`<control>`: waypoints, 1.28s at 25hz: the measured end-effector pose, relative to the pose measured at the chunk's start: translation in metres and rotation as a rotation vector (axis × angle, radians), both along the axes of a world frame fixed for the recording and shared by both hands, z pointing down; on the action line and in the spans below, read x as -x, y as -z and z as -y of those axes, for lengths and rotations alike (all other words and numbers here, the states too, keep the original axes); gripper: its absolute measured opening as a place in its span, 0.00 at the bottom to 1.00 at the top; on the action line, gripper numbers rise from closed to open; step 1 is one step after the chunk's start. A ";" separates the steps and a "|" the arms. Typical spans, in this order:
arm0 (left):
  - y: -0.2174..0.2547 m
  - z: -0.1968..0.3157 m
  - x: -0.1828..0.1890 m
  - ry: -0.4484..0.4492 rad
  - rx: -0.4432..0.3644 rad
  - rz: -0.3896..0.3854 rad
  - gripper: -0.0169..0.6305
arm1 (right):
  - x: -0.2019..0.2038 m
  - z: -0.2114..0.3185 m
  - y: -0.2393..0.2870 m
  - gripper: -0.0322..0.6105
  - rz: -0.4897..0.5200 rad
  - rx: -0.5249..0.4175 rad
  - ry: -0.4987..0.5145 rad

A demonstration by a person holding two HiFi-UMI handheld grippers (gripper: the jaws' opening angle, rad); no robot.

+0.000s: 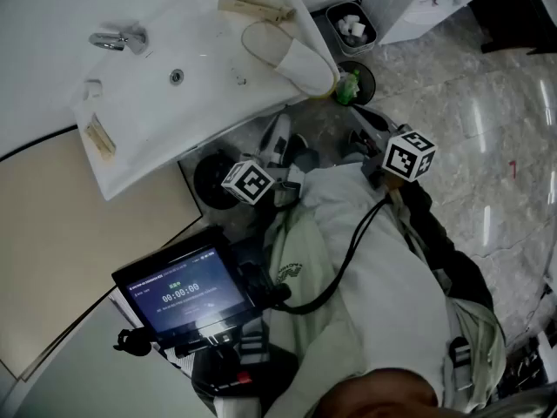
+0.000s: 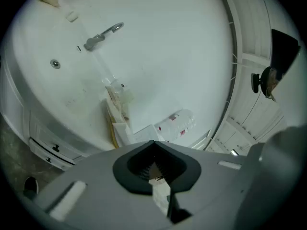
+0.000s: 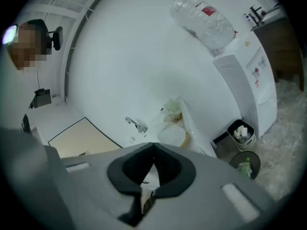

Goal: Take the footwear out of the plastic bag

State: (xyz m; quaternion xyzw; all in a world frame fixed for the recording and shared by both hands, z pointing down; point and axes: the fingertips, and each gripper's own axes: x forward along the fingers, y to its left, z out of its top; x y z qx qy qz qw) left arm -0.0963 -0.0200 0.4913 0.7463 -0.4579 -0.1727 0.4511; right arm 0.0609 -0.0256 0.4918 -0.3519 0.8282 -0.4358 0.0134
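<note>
A pair of pale slippers [image 1: 294, 57] in a clear plastic bag lies at the right end of the white washbasin counter [image 1: 157, 129]. They also show small in the right gripper view as slippers [image 3: 173, 137]. Both grippers hang below the counter's front edge, apart from the bag. My left gripper [image 1: 277, 139] is shut with nothing in it, and its own view shows the left gripper [image 2: 154, 143] aimed up at the basin. My right gripper [image 1: 364, 129] is shut and empty too; in its view the right gripper [image 3: 153, 145] points toward the slippers.
A faucet [image 1: 117, 39] stands at the basin's far left, with wooden brushes [image 1: 97, 135] on the rim. On the marble floor are a grey bin [image 1: 351, 23] and a black bin with a green bottle [image 1: 352, 84]. A lit screen [image 1: 184, 293] sits on my chest.
</note>
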 end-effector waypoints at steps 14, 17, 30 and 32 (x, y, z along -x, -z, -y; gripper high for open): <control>0.002 0.005 -0.009 -0.045 0.001 -0.018 0.04 | -0.006 0.001 -0.001 0.05 0.016 0.003 -0.051; 0.001 0.004 -0.006 -0.046 0.003 -0.022 0.04 | -0.004 0.002 -0.007 0.05 0.024 0.009 -0.058; 0.000 -0.001 0.015 -0.040 0.009 -0.022 0.04 | 0.026 0.041 -0.057 0.05 0.059 0.084 -0.053; -0.002 -0.001 0.022 -0.035 0.006 -0.030 0.04 | 0.033 0.042 -0.063 0.05 0.060 0.099 -0.052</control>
